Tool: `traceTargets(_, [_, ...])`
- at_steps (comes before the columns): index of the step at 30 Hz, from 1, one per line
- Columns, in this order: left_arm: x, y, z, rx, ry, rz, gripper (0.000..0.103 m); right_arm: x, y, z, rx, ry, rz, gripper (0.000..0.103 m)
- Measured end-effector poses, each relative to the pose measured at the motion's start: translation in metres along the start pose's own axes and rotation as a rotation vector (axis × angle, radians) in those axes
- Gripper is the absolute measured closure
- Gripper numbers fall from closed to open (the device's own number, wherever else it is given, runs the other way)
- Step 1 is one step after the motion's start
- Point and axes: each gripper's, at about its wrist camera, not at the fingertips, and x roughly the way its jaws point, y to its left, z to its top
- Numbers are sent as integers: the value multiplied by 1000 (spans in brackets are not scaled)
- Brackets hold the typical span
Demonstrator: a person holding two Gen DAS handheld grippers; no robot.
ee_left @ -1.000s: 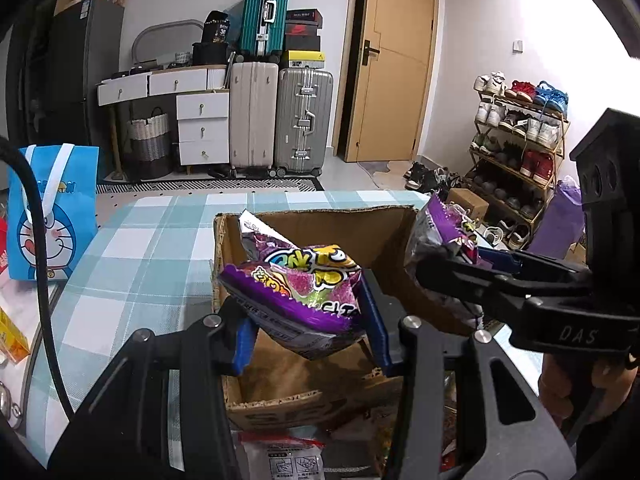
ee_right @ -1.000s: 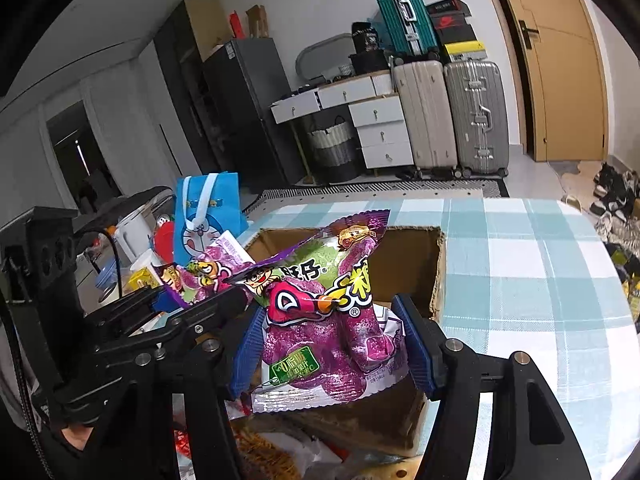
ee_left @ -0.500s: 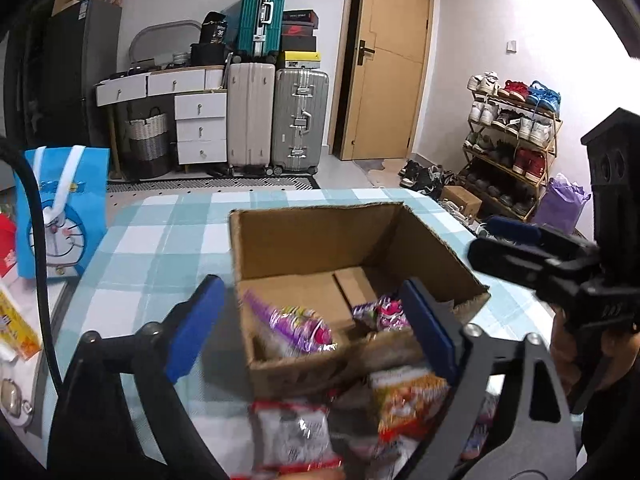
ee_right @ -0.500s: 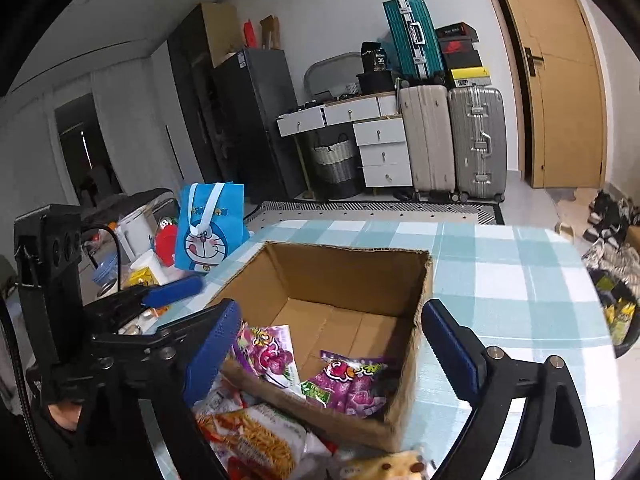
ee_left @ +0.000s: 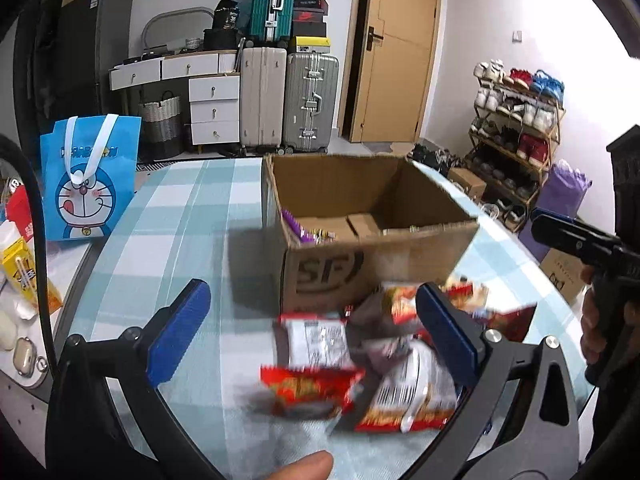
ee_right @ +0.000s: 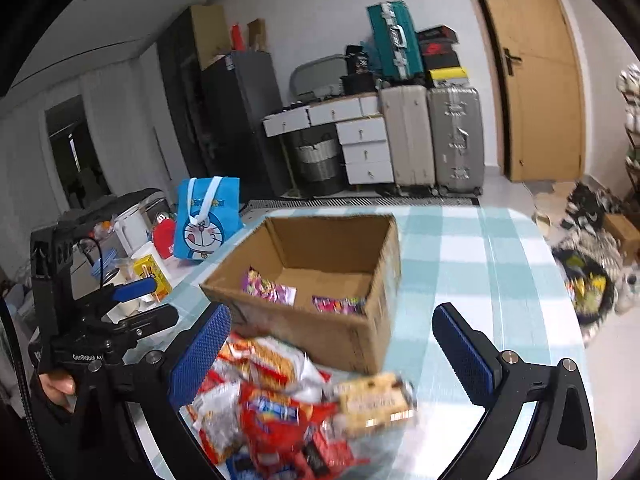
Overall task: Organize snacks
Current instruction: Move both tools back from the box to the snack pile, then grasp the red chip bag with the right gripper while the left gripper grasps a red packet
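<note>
An open cardboard box (ee_left: pixel 376 268) (ee_right: pixel 348 332) stands on the checked tablecloth, with two purple snack packets (ee_right: pixel 266 290) (ee_right: pixel 338 304) lying inside it. A pile of loose snack packets, mostly red and silver (ee_left: pixel 316 388) (ee_right: pixel 280 412), lies in front of the box. My left gripper (ee_left: pixel 312 328) is open and empty above the pile; it also shows at the left of the right wrist view (ee_right: pixel 132 300). My right gripper (ee_right: pixel 332 352) is open and empty over the pile and the box's near corner; it also shows in the left wrist view (ee_left: pixel 560 232).
A blue Doraemon bag (ee_left: pixel 90 176) (ee_right: pixel 206 220) stands on the table's left side, with a yellow box (ee_right: pixel 152 274) and other small items beside it. The table's right edge (ee_right: pixel 576 320) drops to the floor. Suitcases (ee_left: pixel 288 100) and a shoe rack (ee_left: pixel 516 140) stand behind.
Both grippers let go of the purple packets, which now lie in the box, then opened wide and drew back toward the pile of snacks in front of the box.
</note>
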Motion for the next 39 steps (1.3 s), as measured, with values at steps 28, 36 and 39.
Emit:
traceTargets(28, [24, -1, -40, 5, 164, 1, 1, 39, 37, -67, -91, 230, 104, 4])
traceTargets(36, [32, 9, -41, -19, 188, -17, 1, 52, 43, -77, -97, 280, 137, 13])
traceTargets(39, [32, 9, -42, -18, 189, -12, 1, 56, 43, -79, -92, 292, 145, 18])
